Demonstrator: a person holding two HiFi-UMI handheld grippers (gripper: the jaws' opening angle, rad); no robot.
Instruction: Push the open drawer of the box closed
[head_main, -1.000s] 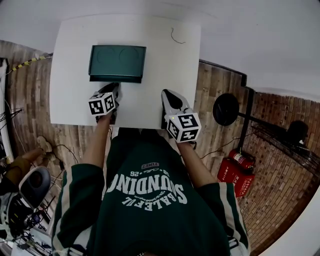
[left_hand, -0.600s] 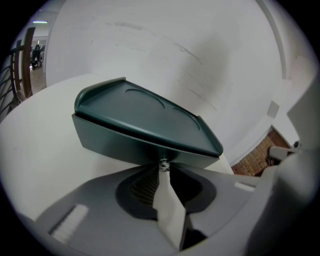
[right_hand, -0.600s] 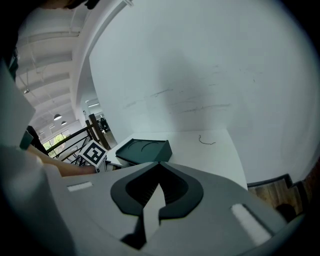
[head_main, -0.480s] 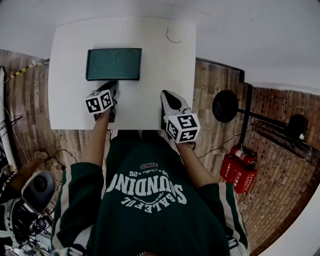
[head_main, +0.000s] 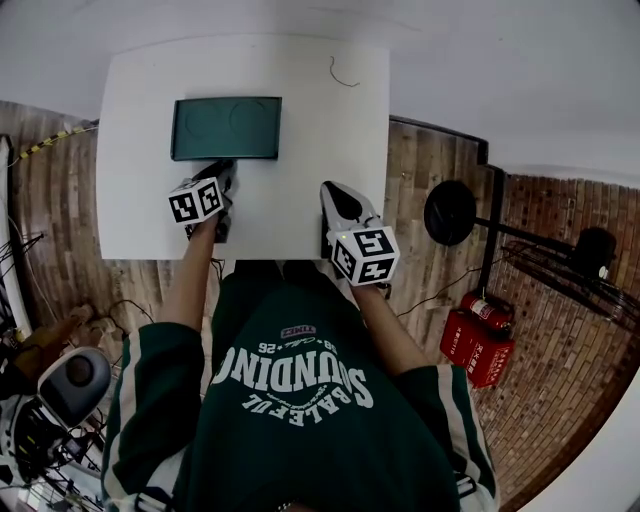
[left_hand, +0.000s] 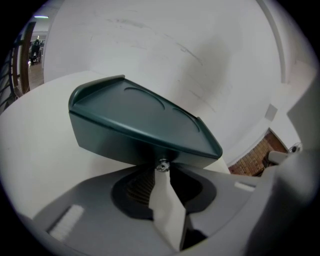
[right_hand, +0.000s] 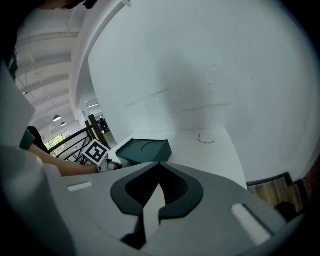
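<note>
Box sits at roughly 10 o'clock from the middle of the table, and its drawer front looks flush with the body. My left gripper is at the box's 6 o'clock, jaws drawn together with nothing between them and the tips touching the small metal knob. My right gripper is at the box's 4 o'clock, well apart from it, jaws together and empty.

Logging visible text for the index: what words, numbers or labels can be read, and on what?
"SOUNDING": upside down, on the green sweatshirt.
Smaller print around it: too blurred to read.
Red canisters, labels: too small to read.
Green box: no text.
</note>
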